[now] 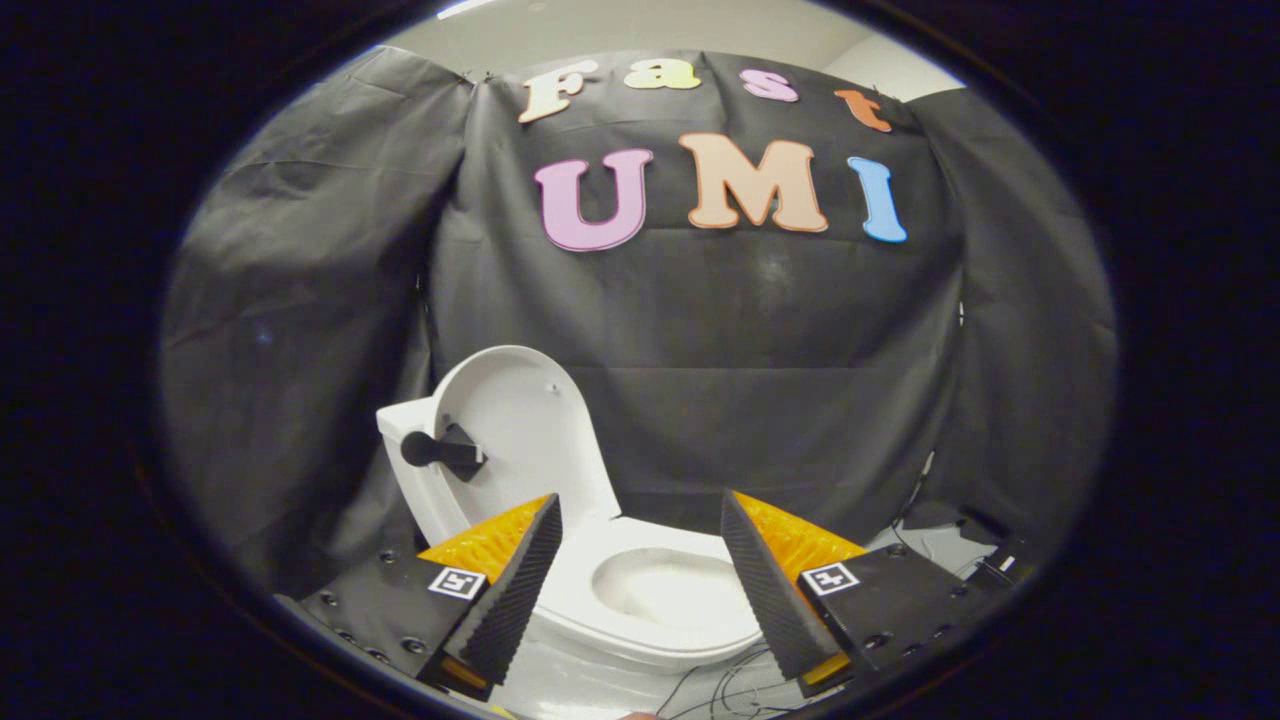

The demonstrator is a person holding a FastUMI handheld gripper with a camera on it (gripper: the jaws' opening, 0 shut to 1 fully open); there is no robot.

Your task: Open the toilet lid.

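Black cloth (pixel 300 300) drapes the booth's back and sides, a pale wall (pixel 650 25) shows above it, and thin dark cables (pixel 720 685) (tangled) trail across the light floor at lower centre.

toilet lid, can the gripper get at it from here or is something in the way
Probably yes. The gripper is open with nothing between its fingers, and the toilet lid already stands raised beyond them, behind the bowl. Nothing lies between fingers and lid; the black handle on the lid faces the gripper.
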